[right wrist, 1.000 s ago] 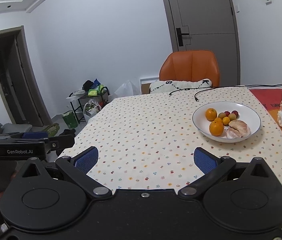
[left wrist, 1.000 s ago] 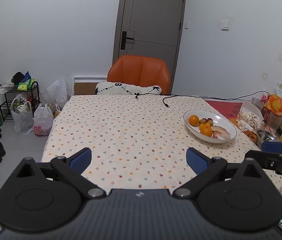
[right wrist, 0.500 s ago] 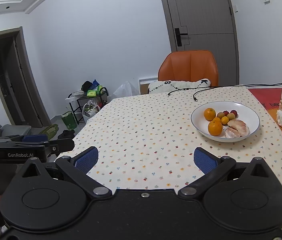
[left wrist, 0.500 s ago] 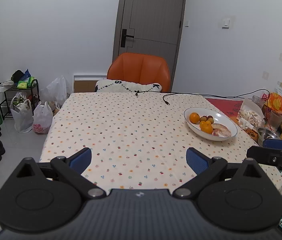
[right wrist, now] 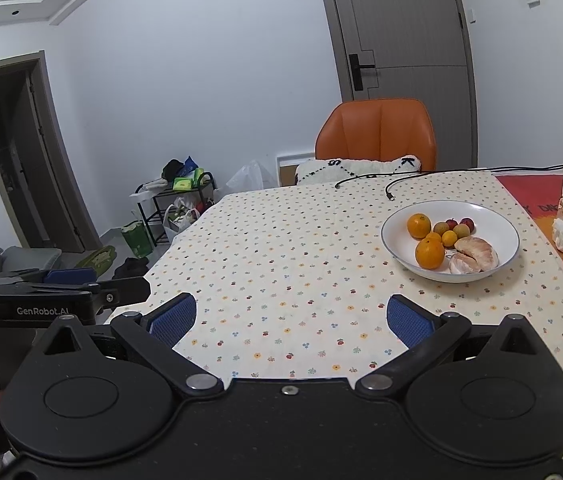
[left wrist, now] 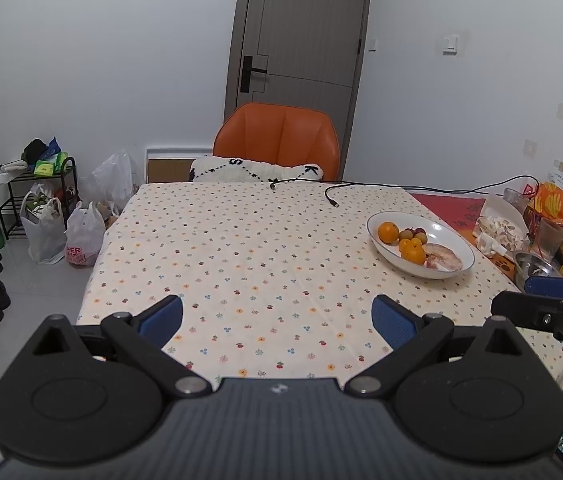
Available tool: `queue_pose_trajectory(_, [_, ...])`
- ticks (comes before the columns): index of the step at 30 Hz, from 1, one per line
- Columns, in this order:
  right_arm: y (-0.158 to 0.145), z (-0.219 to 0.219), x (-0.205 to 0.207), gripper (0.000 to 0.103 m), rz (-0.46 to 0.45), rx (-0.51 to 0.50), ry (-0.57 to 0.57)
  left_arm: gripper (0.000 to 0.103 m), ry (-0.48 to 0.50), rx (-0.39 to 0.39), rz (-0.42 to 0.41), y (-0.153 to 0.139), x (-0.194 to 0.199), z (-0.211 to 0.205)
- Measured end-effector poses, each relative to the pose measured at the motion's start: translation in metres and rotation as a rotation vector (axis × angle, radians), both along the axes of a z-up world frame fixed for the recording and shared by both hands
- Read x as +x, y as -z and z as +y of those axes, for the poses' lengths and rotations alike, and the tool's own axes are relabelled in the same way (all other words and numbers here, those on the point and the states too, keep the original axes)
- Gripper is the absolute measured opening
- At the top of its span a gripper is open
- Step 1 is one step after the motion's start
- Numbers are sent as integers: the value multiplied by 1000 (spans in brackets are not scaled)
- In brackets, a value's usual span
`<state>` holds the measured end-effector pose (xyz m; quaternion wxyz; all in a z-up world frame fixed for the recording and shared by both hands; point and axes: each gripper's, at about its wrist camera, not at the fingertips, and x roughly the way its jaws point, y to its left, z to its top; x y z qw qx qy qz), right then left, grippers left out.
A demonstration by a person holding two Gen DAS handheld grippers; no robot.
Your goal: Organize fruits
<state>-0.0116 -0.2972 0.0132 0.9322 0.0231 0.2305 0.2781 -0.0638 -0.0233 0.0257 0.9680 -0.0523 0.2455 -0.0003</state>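
Dotted tablecloth (left wrist: 241, 248) lies bare before both wide-jawed grippers (fruit bowl (right wrist: 493, 220) far right).

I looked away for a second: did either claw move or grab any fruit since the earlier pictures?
Both claws drew back slightly from the table; the bowl looks a bit farther away. Nothing was grabbed or released: the left claw and right claw are open and empty. The fruit in the bowl, including the oranges, lies as before.

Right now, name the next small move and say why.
Probably ease the right hand-held gripper forward and right toward the bowl: its jaws are open and empty, well short of the fruit, and the nearest orange sits at the bowl's near side.
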Motion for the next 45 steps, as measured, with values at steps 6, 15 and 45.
queue_pose_trajectory(6, [0, 0, 0, 103, 1, 0, 1, 100, 1, 0, 1, 0, 1, 0])
queue_pose_trajectory(15, [1, -1, 0, 103, 2, -1, 0, 100, -3, -3, 1, 1, 1, 3])
queue_pose_trajectory(45, [0, -3, 1, 103, 9, -1, 9, 100, -2, -3, 13, 3, 3, 3])
